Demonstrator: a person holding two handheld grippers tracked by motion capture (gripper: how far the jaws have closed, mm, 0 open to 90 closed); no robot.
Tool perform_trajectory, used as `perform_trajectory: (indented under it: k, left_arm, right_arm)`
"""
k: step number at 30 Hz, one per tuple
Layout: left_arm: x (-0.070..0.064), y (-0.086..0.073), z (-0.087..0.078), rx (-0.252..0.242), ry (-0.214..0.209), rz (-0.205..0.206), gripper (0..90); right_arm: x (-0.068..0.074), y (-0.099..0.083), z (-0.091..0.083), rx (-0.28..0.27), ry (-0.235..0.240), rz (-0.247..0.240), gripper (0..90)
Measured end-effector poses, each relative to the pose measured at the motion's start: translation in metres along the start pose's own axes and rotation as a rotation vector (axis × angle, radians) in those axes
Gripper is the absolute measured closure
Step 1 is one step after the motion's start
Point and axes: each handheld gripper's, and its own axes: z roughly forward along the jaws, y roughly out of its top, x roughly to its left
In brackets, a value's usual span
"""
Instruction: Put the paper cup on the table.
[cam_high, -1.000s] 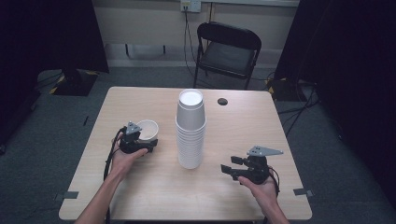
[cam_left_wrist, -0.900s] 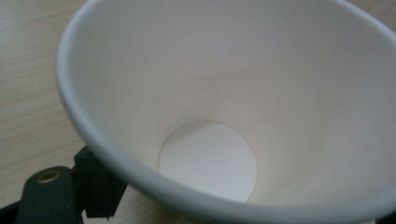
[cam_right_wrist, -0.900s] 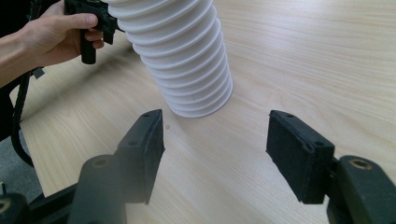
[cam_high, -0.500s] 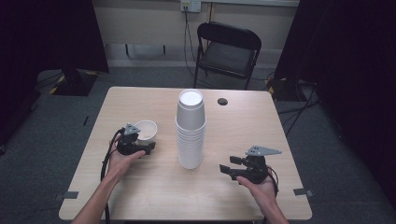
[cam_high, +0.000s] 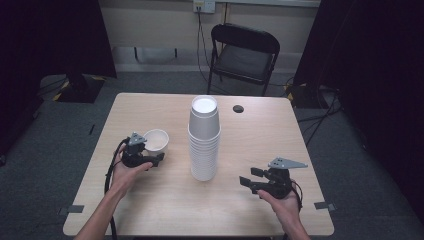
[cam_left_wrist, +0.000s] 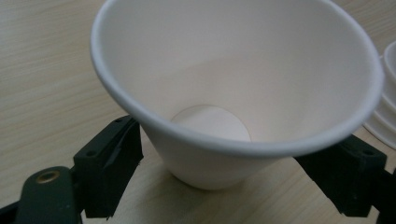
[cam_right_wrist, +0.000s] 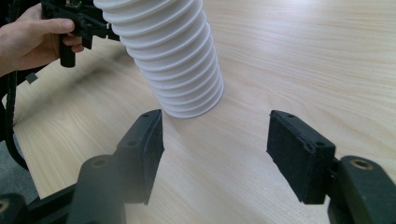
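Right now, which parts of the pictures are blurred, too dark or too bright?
High view: room edges black, table evenly lit. Left gripper view: the single cup looks sharp, its rim slightly soft. Right gripper view: near tongs soft, the cup stack bright but readable.

Under both pairs of jaws, a pale wood table (cam_high: 150, 210). Well beyond the right jaws, near the far edge, a small black disc (cam_high: 238, 108). Past that edge, far ahead of either pair, a black folding chair (cam_high: 244, 57). Behind it, a wall outlet (cam_high: 204, 6) with hanging cables (cam_high: 200, 40). Beyond and left of the left jaws, off the table, a dark stand base (cam_high: 80, 89) on grey carpet (cam_high: 45, 165).
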Motion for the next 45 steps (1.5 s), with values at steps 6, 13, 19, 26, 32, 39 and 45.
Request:
perform_trajectory:
  k: [6, 13, 19, 26, 32, 39, 45]
  left_arm:
    - [-0.003, 0.0, -0.014, -0.034, -0.001, 0.012, 15.8]
    - [-0.005, 0.002, -0.027, -0.069, -0.027, 0.013, 16.6]
    - [-0.011, 0.003, -0.039, -0.063, -0.031, 0.042, 15.9]
    - [-0.015, 0.0, -0.06, -0.09, -0.007, 0.053, 15.6]
    - [-0.024, -0.007, -0.08, -0.087, -0.019, 0.032, 16.0]
    - [-0.046, -0.023, -0.108, -0.082, -0.028, 0.002, 16.0]
    - [-0.067, -0.042, -0.125, -0.077, -0.063, 0.007, 16.1]
  right_arm:
    - [0.0, 0.001, -0.001, -0.009, -0.007, 0.002, 36.5]
    - [-0.005, 0.0, -0.001, -0.017, -0.009, 0.005, 35.1]
    - [-0.008, 0.0, -0.004, -0.026, -0.019, 0.009, 34.2]
    - [-0.01, -0.002, -0.004, -0.023, -0.032, 0.01, 33.6]
    - [-0.012, -0.003, -0.004, -0.013, -0.053, 0.001, 32.8]
    - [-0.015, -0.002, -0.007, -0.02, -0.061, 0.009, 32.0]
    - [-0.02, -0.003, -0.011, -0.03, -0.075, 0.024, 31.8]
